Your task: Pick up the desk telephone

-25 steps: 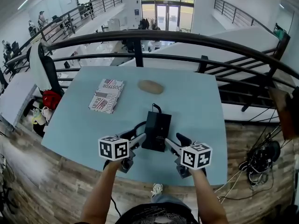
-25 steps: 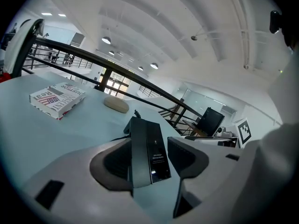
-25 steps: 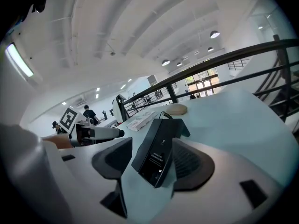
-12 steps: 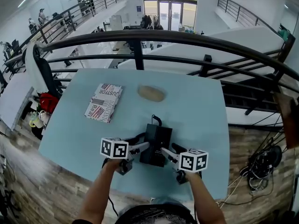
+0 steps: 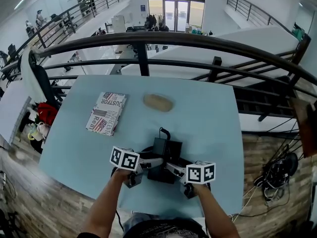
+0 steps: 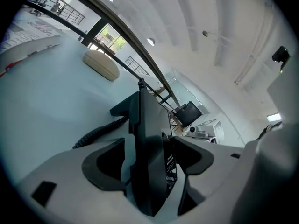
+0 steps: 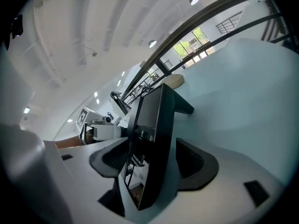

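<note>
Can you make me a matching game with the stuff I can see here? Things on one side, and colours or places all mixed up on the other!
Things:
1. desk telephone
2. booklet
3. oval lump
4. railing

Colours and places:
A. flag print, on the left part of the table
B. dark, curving past the table's far edge
C. black, close to the table's near edge
D. tan, in the middle of the far part of the table

Pairs: 1-C, 2-A, 3-D, 4-B
</note>
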The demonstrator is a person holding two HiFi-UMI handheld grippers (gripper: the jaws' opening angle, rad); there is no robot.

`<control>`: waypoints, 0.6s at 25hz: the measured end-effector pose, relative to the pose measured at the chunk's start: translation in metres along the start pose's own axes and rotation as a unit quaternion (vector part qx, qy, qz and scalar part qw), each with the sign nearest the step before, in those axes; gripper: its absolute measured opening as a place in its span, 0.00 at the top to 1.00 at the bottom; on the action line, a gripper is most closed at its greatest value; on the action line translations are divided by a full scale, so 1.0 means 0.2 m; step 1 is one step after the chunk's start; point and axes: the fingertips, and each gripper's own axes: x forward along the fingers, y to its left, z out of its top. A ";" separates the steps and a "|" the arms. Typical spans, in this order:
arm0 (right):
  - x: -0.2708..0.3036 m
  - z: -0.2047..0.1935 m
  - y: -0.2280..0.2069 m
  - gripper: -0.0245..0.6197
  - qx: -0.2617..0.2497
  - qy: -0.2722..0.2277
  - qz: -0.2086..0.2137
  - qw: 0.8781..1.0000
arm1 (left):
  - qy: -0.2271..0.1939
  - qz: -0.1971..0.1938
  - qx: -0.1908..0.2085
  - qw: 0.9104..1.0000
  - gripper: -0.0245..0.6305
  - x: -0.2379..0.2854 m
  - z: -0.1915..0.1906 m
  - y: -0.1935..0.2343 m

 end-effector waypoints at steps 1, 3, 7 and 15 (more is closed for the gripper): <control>0.01 0.00 0.00 0.52 0.004 0.002 0.002 1.000 | 0.005 -0.003 0.001 1.000 0.48 0.00 0.00 0.00; 0.03 -0.02 0.01 0.52 0.013 0.007 0.003 1.000 | 0.016 -0.010 -0.003 1.000 0.48 0.00 0.01 0.00; 0.05 -0.03 0.00 0.52 0.028 0.003 -0.008 1.000 | 0.026 -0.037 -0.012 0.999 0.48 0.00 0.01 -0.01; 0.07 -0.02 0.00 0.53 0.036 -0.004 -0.016 0.999 | 0.045 -0.036 -0.016 0.998 0.60 0.03 0.00 0.01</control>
